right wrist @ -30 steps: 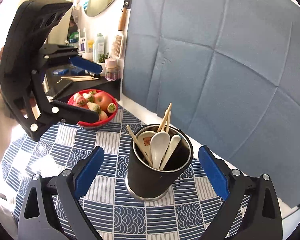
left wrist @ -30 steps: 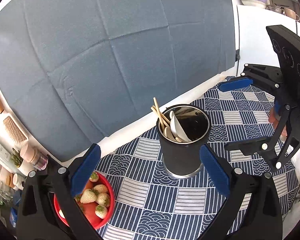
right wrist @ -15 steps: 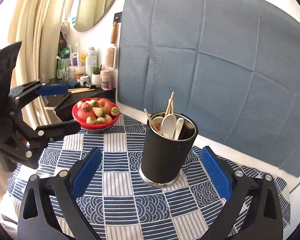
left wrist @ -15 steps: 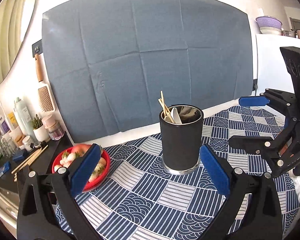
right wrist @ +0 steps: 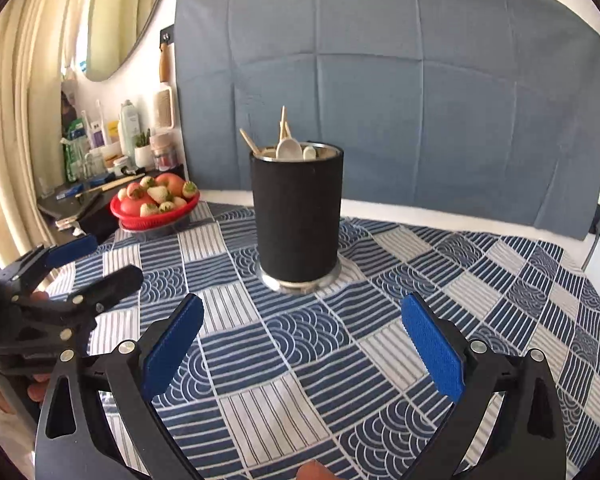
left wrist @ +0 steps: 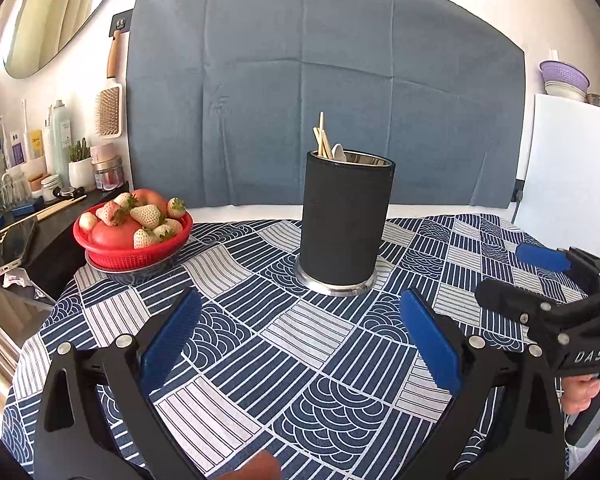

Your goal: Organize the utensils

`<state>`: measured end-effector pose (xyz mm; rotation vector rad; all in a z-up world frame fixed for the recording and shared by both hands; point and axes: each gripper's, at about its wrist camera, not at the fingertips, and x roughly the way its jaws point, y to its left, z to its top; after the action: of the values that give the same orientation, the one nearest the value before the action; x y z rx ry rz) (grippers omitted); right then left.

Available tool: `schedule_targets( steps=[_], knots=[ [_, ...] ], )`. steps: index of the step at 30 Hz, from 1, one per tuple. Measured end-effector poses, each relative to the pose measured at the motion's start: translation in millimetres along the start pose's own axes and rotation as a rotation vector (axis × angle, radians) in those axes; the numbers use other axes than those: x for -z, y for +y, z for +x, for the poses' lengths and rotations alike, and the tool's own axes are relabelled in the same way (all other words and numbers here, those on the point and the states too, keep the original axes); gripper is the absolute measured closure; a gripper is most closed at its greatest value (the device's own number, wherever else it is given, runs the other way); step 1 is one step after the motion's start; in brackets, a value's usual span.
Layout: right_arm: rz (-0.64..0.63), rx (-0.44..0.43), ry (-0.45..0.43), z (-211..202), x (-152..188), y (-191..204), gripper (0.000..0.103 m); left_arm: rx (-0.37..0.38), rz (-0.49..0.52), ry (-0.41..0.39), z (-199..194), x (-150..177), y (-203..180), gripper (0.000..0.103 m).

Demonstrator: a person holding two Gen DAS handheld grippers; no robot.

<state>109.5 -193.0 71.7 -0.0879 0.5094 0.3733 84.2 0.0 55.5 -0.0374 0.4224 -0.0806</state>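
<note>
Both the left gripper point(left wrist: 296, 340) and right gripper point(right wrist: 300, 340) hang spread and empty near the tabletop's point(left wrist: 340, 360) front edge, utensils apparently gathered in the black holder point(left wrist: 344, 216).

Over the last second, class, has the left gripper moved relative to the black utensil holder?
Yes. The left gripper has pulled back and dropped lower: the utensil holder, earlier seen from above between its fingers, now stands farther off, viewed side-on.

left claw point(left wrist: 300, 344) agape, right claw point(right wrist: 302, 346) agape
</note>
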Motion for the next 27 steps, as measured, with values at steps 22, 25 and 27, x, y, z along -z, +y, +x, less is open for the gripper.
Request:
schedule_targets(
  steps=[22, 25, 27],
  knots=[
    [0.049, 0.06, -0.068, -2, 40, -11, 0.008, -0.062, 0.037, 0.0, -1, 24, -11, 0.006],
    [0.045, 0.068, -0.07, -2, 40, -10, 0.008, -0.083, 0.016, -0.001, -1, 24, -7, 0.006],
    [0.04, 0.066, -0.071, -2, 40, -10, 0.008, -0.079, 0.019, 0.002, -1, 24, -7, 0.006]
  ],
)
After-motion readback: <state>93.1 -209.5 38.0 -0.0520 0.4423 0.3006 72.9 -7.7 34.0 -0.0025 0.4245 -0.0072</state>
